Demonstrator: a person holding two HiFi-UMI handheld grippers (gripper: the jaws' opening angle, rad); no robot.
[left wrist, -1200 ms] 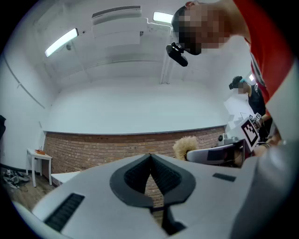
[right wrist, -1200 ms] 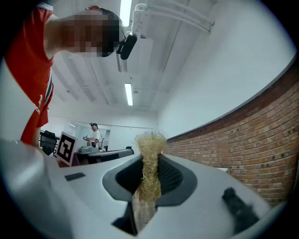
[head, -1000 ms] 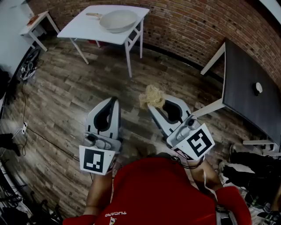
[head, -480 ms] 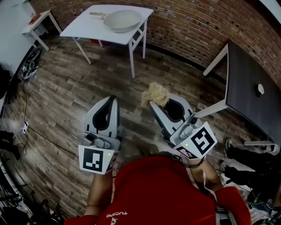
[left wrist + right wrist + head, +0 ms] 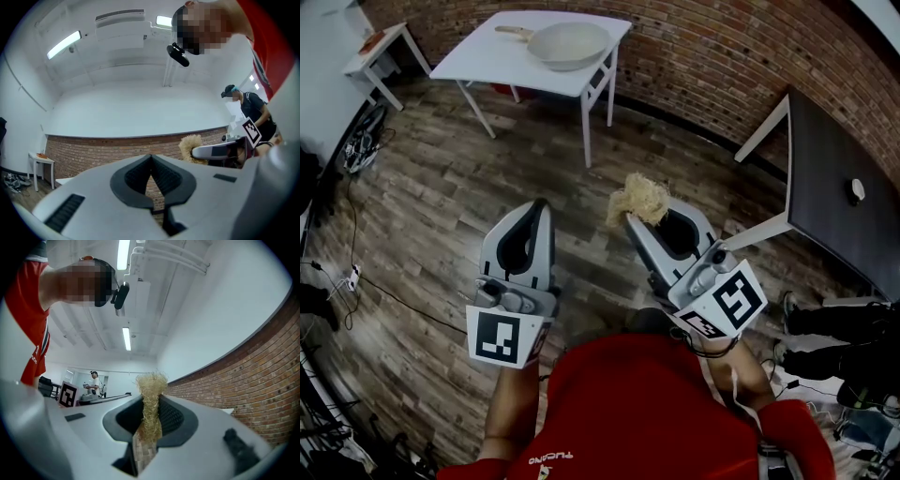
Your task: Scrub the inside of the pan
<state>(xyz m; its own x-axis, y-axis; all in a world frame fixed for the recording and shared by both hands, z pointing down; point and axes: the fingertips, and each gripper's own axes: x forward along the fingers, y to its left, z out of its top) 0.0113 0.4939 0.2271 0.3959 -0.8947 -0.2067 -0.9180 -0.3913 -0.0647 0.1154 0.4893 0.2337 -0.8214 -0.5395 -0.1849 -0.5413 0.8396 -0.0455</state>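
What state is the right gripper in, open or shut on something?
The right gripper is shut on the scrubber: its fingers pinch the straw-coloured tuft.

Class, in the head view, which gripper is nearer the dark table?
Right. The right gripper, shut on the fibre scrubber, is just left of the dark table; the left gripper is farther left, beyond it.

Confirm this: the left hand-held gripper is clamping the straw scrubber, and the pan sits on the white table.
Wrong gripper. The right hand-held gripper clamps the straw scrubber, as the right gripper view shows; the pan sits on the white table.
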